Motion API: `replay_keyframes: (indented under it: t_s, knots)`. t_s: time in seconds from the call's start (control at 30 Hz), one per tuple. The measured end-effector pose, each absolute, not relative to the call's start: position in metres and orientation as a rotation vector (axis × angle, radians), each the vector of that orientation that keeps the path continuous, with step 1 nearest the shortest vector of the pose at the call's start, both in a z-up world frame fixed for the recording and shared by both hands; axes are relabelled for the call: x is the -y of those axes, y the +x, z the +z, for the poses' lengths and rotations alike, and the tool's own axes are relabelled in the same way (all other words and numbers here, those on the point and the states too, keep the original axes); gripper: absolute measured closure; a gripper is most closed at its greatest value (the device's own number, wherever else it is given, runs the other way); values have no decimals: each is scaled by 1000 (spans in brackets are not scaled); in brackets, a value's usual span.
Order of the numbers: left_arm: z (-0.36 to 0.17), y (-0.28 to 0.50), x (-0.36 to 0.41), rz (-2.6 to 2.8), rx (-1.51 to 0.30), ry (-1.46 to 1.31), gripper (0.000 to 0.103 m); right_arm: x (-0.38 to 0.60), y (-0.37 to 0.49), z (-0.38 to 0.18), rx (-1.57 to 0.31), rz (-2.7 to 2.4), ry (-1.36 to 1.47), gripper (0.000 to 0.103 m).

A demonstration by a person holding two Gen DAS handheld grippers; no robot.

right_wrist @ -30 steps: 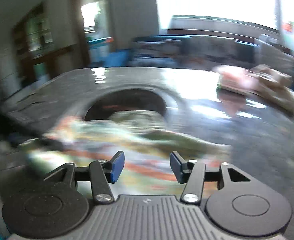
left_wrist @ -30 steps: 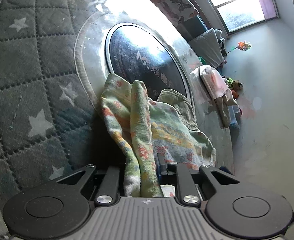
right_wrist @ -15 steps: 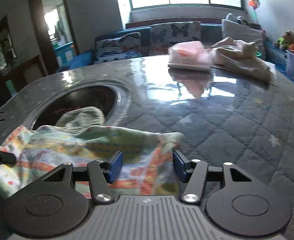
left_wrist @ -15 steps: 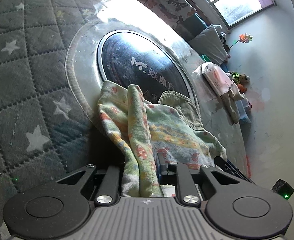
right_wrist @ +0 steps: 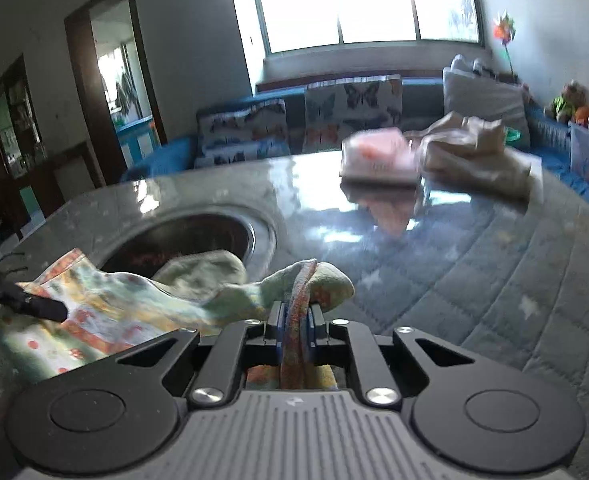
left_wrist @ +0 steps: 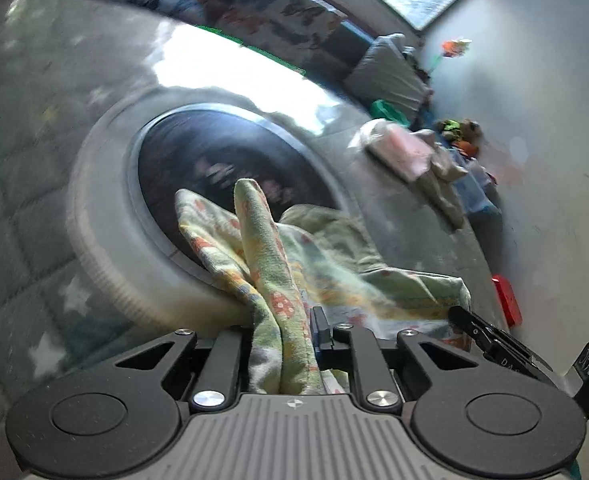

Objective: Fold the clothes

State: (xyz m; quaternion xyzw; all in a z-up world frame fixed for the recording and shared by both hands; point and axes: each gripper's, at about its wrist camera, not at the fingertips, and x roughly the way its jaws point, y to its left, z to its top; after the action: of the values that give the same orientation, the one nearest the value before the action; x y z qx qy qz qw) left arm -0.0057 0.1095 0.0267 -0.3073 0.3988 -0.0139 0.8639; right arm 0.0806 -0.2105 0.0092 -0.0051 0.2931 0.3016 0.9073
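Observation:
A pale green garment with orange and red prints (left_wrist: 346, 276) lies over the edge of a dark round inset (left_wrist: 222, 176) in the quilted table top. My left gripper (left_wrist: 282, 332) is shut on one bunched edge of the garment. My right gripper (right_wrist: 296, 320) is shut on another edge of the same garment (right_wrist: 106, 312), which stretches leftward from it. The right gripper's body shows at the lower right of the left wrist view, and a finger of the left gripper (right_wrist: 34, 304) shows at the left of the right wrist view.
A folded pink garment (right_wrist: 378, 152) and a beige pile of clothes (right_wrist: 474, 152) lie at the far side of the grey star-quilted table (right_wrist: 494, 280). A blue sofa with butterfly cushions (right_wrist: 350, 104) stands behind it, under a bright window.
My right gripper was open over the garment's edge and has shut on it. My left gripper keeps its hold and has swung, with the view tilting toward the sofa.

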Motion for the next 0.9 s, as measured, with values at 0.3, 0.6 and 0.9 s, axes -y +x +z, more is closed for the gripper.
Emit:
replay_keyframes:
  t_s: [0.3, 0.6, 0.9]
  knots:
    - [53, 50, -53, -168, -809, -517, 88, 248, 83, 41, -506, 511, -27, 93]
    - [69, 103, 7, -296, -781, -412, 88, 305, 99, 57, -453, 344, -37, 93]
    - [50, 133, 57, -369, -810, -360, 88, 351, 108, 44, -466, 223, -19, 93]
